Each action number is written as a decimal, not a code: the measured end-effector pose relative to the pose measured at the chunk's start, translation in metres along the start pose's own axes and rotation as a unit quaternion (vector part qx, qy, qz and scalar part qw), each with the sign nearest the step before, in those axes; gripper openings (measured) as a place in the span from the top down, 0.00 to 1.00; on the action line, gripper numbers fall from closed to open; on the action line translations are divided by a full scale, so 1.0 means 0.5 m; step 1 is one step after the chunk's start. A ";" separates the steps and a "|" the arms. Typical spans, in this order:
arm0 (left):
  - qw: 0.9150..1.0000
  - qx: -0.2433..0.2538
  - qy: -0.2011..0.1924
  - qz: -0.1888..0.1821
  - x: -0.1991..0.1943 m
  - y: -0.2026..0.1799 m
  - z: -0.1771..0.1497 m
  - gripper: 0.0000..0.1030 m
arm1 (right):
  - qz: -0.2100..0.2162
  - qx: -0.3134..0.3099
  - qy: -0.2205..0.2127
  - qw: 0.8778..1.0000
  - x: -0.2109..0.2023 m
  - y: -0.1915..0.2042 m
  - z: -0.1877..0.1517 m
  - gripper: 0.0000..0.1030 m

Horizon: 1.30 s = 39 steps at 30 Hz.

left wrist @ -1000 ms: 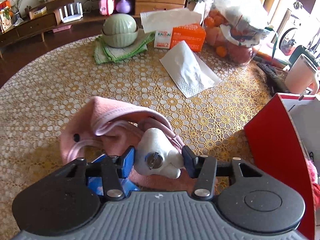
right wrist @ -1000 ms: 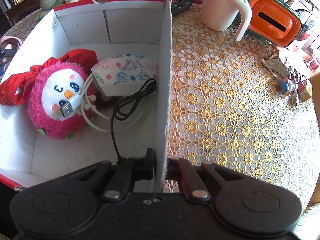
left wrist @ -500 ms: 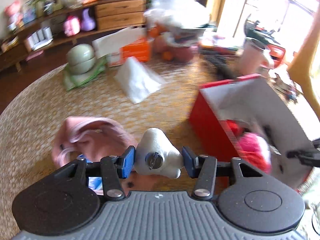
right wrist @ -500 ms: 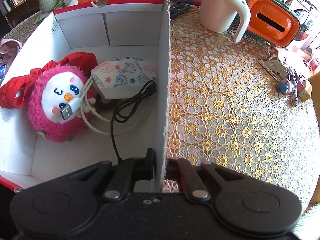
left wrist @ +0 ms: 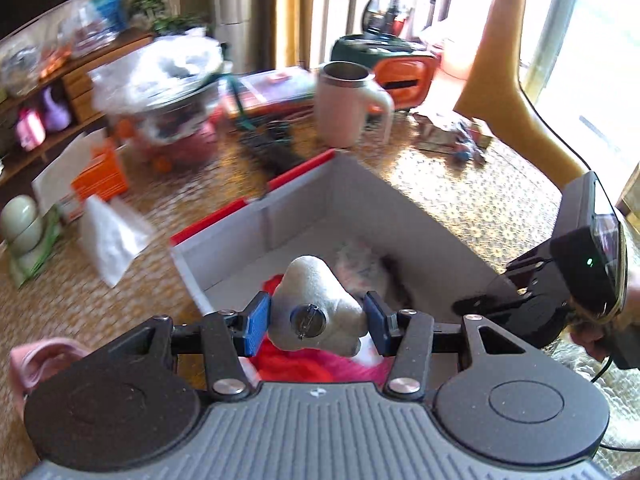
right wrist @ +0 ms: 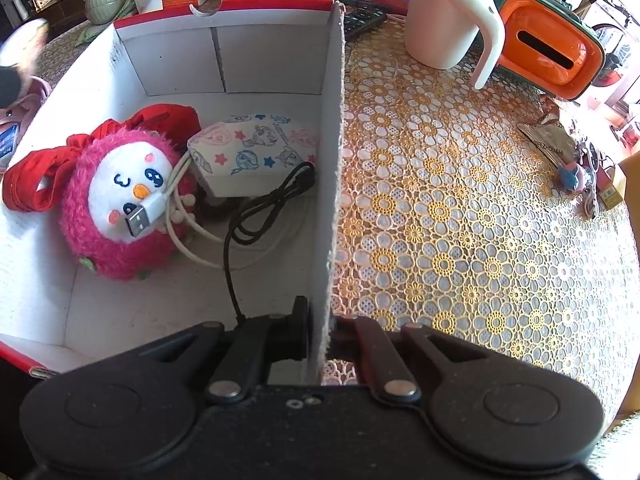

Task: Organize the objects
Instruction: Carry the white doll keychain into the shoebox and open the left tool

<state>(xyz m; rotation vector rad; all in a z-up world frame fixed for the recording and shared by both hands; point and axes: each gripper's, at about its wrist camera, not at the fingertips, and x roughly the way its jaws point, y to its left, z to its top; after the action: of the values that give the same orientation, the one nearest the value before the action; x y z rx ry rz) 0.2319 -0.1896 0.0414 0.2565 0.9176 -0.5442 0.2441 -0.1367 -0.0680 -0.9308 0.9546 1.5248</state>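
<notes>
From my left wrist camera, my left gripper point(left wrist: 316, 322) is clenched on a small white plush piece point(left wrist: 314, 312) with a round metal fitting on its near face; both blue pads press its sides. I hold it above the red-and-white box point(left wrist: 256, 222), over the box's near end, with red and pink plush showing just beneath. At the right edge my right gripper point(left wrist: 476, 303) sits at the box's right wall, a hand behind it. A white mug point(left wrist: 346, 106) stands on the surface beyond the box, and pink cloth point(left wrist: 36, 362) lies at the lower left.

From my right wrist camera, my right gripper point(right wrist: 320, 334) is clamped tight on the box's right wall point(right wrist: 334, 184), one finger inside, one outside. In the box lie a pink plush toy point(right wrist: 120, 208) with a red bow, a white USB cable point(right wrist: 160, 208) across its face, a printed face mask point(right wrist: 256, 154) and a black cable point(right wrist: 256, 216). The mug point(right wrist: 444, 16) and an orange case point(right wrist: 552, 48) stand on the lace-covered surface point(right wrist: 460, 216) to the right.
</notes>
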 end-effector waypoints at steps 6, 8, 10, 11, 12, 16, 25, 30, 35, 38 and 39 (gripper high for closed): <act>1.000 0.022 0.014 -0.007 0.064 -0.055 0.034 0.52 | 0.004 0.002 -0.002 1.000 -0.002 -0.003 0.000 0.97; 0.999 0.024 0.022 -0.006 0.091 -0.063 0.042 0.52 | 0.004 0.002 -0.003 1.000 -0.003 -0.002 -0.001 0.97; 0.999 0.027 0.032 0.002 0.119 -0.068 0.046 0.52 | 0.005 0.002 -0.003 1.000 -0.003 -0.002 -0.001 0.97; 0.999 0.027 0.037 0.005 0.133 -0.069 0.047 0.52 | 0.005 0.002 -0.003 1.000 -0.002 -0.002 -0.001 0.97; 0.999 0.025 0.041 0.008 0.147 -0.068 0.047 0.52 | 0.005 0.002 -0.003 1.000 -0.002 -0.002 0.000 0.97; 0.998 0.024 0.054 0.025 0.195 -0.062 0.047 0.52 | 0.005 0.003 -0.003 1.000 -0.002 -0.002 0.000 0.97; 0.995 -0.008 0.082 0.052 0.268 -0.034 0.038 0.51 | 0.005 0.005 -0.002 1.000 0.000 0.001 0.003 0.97; 0.995 -0.019 0.080 0.050 0.273 -0.034 0.033 0.49 | 0.004 0.005 -0.001 1.000 0.001 0.001 0.003 0.97; 0.996 -0.025 0.070 0.046 0.255 -0.031 0.031 0.33 | 0.003 0.007 -0.001 1.000 0.001 0.002 0.002 0.97; 0.997 -0.033 0.062 0.031 0.236 -0.028 0.026 0.31 | 0.001 0.007 -0.001 1.000 0.001 0.003 0.002 0.97; 0.997 -0.033 0.059 0.027 0.228 -0.028 0.024 0.31 | 0.000 0.006 0.000 1.000 0.001 0.003 0.002 0.97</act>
<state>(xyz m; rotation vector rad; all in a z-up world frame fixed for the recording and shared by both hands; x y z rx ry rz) 0.2878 -0.2449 -0.0431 0.2545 1.0386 -0.4515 0.2426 -0.1357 -0.0679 -0.9207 0.9630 1.5180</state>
